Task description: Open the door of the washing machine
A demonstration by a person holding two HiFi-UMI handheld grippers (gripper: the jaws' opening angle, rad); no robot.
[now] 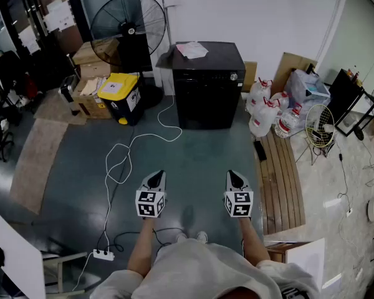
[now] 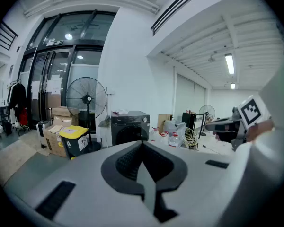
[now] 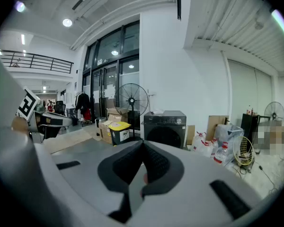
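The black washing machine (image 1: 206, 83) stands against the far white wall with its round front door closed and papers (image 1: 192, 50) on its lid. It also shows far ahead in the left gripper view (image 2: 129, 129) and in the right gripper view (image 3: 167, 126). My left gripper (image 1: 157, 175) (image 2: 142, 143) and right gripper (image 1: 232, 174) (image 3: 143, 143) hover side by side over the dark floor, well short of the machine, both pointed toward it. Each has its jaws shut with nothing between them.
A standing fan (image 1: 128, 23), a yellow-lidded bin (image 1: 121, 97) and cardboard boxes (image 1: 90, 92) sit left of the machine. Water jugs (image 1: 268, 114) and a slatted wooden board (image 1: 280, 179) lie to the right. A white cable (image 1: 121, 161) runs across the floor to a power strip (image 1: 103, 254).
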